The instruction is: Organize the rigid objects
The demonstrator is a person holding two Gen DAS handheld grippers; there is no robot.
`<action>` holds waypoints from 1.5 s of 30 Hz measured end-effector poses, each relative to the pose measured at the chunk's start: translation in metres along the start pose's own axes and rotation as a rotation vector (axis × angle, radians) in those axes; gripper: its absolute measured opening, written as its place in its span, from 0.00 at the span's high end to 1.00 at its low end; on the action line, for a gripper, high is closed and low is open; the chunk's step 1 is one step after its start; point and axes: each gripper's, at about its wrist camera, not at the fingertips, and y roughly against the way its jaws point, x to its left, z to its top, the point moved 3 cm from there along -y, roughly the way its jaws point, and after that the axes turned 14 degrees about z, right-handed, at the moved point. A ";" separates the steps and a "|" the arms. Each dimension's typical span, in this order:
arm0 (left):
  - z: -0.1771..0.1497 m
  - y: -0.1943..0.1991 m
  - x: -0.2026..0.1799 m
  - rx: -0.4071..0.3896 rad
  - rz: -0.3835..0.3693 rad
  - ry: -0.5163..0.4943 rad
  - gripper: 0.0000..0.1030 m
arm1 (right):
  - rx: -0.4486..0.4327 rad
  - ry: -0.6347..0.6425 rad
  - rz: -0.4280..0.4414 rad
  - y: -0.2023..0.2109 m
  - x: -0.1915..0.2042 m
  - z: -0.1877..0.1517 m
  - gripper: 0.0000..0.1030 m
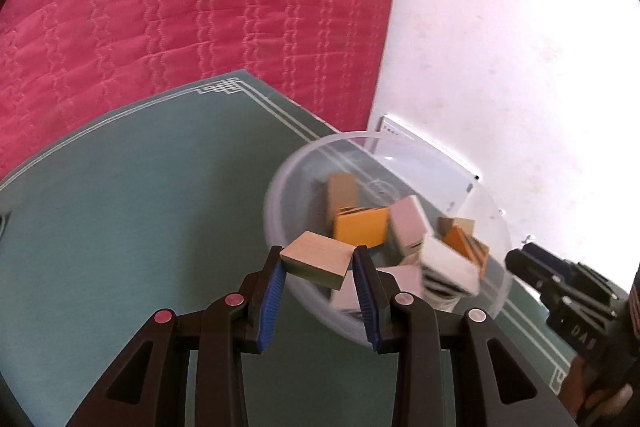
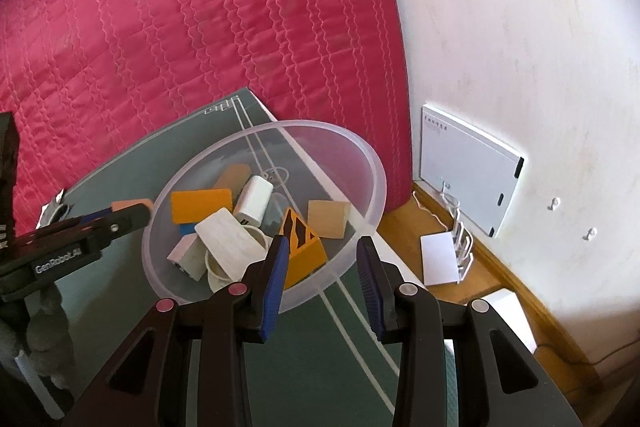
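My left gripper (image 1: 318, 257) is shut on a pale wooden block (image 1: 316, 259) and holds it at the near rim of a clear plastic bowl (image 1: 276, 195). The bowl holds several blocks, among them an orange one (image 1: 362, 227) and white ones. In the right wrist view the bowl (image 2: 376, 163) sits on the green mat (image 2: 120, 291), with an orange wedge with black marks (image 2: 304, 247), a white charger (image 2: 256, 201) and a white block (image 2: 228, 241) inside. My right gripper (image 2: 322, 251) is open and empty over the bowl's near right rim. The left gripper (image 2: 132, 217) shows at the bowl's left rim.
The green mat (image 1: 120, 227) lies on a table beside a red quilted bed (image 1: 180, 7). A white wall (image 2: 520, 47) stands to the right, with a white panel (image 2: 468, 171), a white rack (image 2: 460, 247) and a wooden ledge (image 2: 420, 215) below it.
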 end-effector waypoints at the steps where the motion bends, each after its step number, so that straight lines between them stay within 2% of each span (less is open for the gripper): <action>1: 0.000 0.000 -0.004 0.000 -0.005 -0.003 0.65 | -0.001 -0.001 0.000 0.000 0.000 0.000 0.64; 12: 0.005 -0.022 -0.025 0.007 -0.012 -0.020 0.64 | -0.013 -0.003 0.015 0.004 -0.001 -0.002 0.64; 13: 0.005 -0.024 -0.026 0.010 -0.011 -0.021 0.61 | -0.012 -0.003 0.015 0.004 -0.001 -0.002 0.64; 14: 0.005 -0.026 -0.024 0.018 -0.002 -0.016 0.49 | -0.012 -0.002 0.016 0.004 -0.001 -0.002 0.64; 16: 0.004 -0.026 -0.020 0.016 0.013 0.001 0.35 | -0.013 -0.002 0.016 0.005 0.000 -0.002 0.64; 19: 0.003 -0.020 -0.016 -0.004 0.012 0.002 0.35 | -0.013 -0.002 0.015 0.005 0.000 -0.002 0.64; 23: 0.003 -0.012 -0.013 -0.039 0.050 -0.007 0.27 | -0.011 0.004 0.016 0.006 0.001 -0.002 0.64; 34: 0.000 0.007 -0.005 -0.112 0.163 -0.029 0.15 | -0.012 0.020 0.013 0.007 0.009 -0.003 0.63; 40: -0.003 0.016 -0.004 -0.145 0.211 -0.047 0.06 | -0.024 0.026 0.010 0.008 0.015 -0.003 0.52; 45: -0.005 0.026 -0.002 -0.177 0.265 -0.053 0.01 | -0.041 0.030 0.017 0.011 0.020 -0.005 0.30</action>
